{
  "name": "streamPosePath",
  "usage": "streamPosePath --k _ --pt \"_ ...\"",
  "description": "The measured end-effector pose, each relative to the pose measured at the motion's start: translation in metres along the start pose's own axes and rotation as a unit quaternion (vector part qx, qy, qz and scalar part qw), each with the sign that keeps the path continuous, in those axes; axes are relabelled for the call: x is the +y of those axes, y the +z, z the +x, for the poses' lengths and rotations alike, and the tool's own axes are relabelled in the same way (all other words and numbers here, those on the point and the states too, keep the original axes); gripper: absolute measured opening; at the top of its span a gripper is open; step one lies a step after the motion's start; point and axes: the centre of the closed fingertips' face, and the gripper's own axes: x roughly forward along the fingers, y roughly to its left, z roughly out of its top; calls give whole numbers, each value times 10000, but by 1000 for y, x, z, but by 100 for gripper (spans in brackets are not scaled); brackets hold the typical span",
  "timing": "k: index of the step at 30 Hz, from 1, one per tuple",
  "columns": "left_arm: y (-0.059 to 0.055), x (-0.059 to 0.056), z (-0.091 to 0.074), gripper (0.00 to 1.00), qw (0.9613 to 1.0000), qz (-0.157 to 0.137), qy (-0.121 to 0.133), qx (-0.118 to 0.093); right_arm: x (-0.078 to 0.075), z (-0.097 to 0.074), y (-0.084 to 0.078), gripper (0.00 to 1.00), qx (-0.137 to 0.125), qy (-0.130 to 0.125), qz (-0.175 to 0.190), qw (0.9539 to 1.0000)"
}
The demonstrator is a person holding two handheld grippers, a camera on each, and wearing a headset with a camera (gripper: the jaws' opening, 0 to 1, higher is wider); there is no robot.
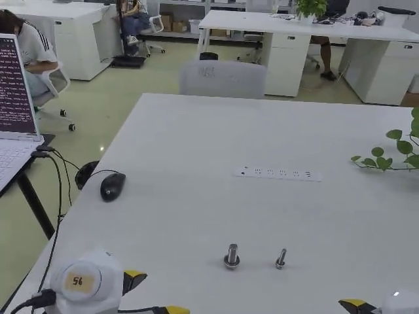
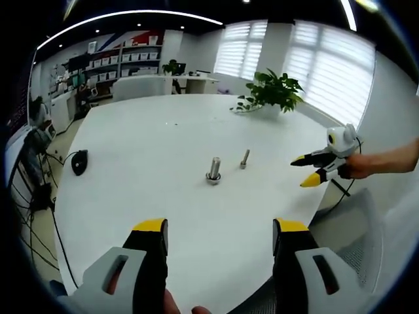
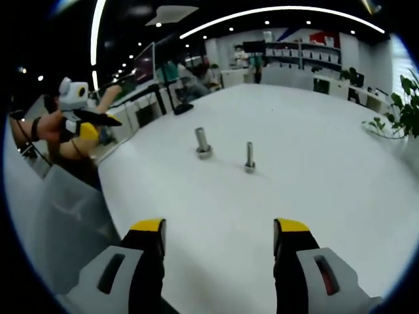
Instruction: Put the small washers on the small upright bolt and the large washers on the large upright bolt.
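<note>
Two bolts stand upright on the white table [image 1: 196, 144]: a thick large bolt [image 1: 232, 256] and, to its right, a thin small bolt [image 1: 281, 258]. Each shows again as the large bolt [image 2: 214, 170] [image 3: 202, 142] and the small bolt [image 2: 245, 158] [image 3: 249, 157]. My left gripper [image 1: 156, 294] [image 2: 222, 229] is at the table's near left edge, open, with nothing between its yellow-tipped jaws. My right gripper [image 1: 364, 306] [image 3: 219, 226] is at the near right edge, also open with nothing in it. Both are well short of the bolts. Each shows in the other's view: the right gripper [image 2: 314, 169], the left gripper [image 3: 98, 124].
A white power strip [image 1: 278, 173] lies beyond the bolts. A black mouse [image 1: 112, 186] with its cable sits at the left edge, next to a laptop [image 1: 13, 124]. Plant leaves [image 1: 393, 150] hang in at the right. A grey chair [image 1: 222, 78] stands behind the table.
</note>
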Motion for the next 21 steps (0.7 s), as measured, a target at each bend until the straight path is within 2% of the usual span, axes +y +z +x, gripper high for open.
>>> streamPosePath --k 7,21 --pt "-2 -4 2 64 10000 26 -40 41 0 1 -4 68 57 42 -13 10000" --pt "-4 -3 -1 64 10000 32 -16 77 3 2 -4 67 92 67 -45 9999"
